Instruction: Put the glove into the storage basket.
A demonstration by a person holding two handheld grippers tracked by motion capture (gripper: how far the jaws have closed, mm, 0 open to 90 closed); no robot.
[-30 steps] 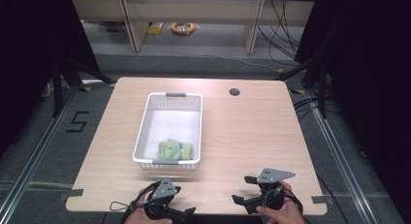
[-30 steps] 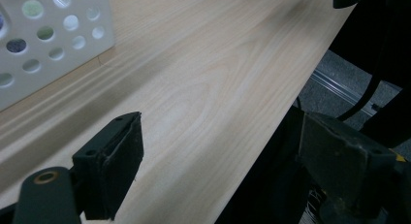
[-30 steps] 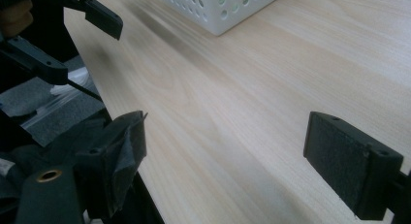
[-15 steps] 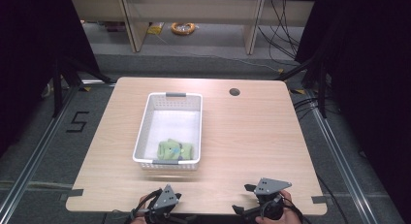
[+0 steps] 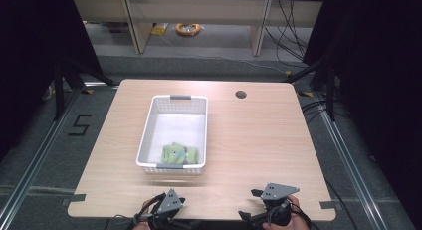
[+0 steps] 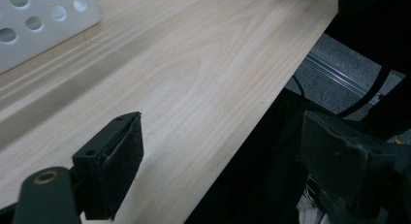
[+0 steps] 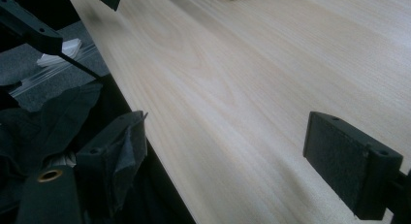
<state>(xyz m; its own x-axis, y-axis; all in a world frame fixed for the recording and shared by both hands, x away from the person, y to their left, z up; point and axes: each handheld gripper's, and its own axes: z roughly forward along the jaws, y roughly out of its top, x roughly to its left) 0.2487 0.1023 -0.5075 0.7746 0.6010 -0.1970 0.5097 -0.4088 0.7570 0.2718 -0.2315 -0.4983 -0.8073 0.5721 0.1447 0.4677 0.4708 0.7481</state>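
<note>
A white perforated basket [image 5: 174, 133] stands lengthwise on the wooden table [image 5: 249, 140], left of centre. A green soft toy [image 5: 179, 153] lies in its near end. My left gripper [image 5: 166, 210] hangs over the table's front edge at the lower left, its jaws wide apart with nothing between them [image 6: 218, 151]. My right gripper [image 5: 271, 210] sits at the front edge to the lower right, open and holding nothing as well [image 7: 228, 151]. A corner of the basket [image 6: 43, 25] shows at the top left of the left gripper view.
A round cable hole [image 5: 241, 94] is in the table's far right part. Tape strips [image 5: 74, 197] mark the front corners. Beyond the table are shelving legs, cables and a yellow coil [image 5: 187, 28] on the floor. Dark curtains flank both sides.
Both grippers have drawn back toward the table's front edge and now partly leave the bottom of the high view. The basket and toy have not moved.
</note>
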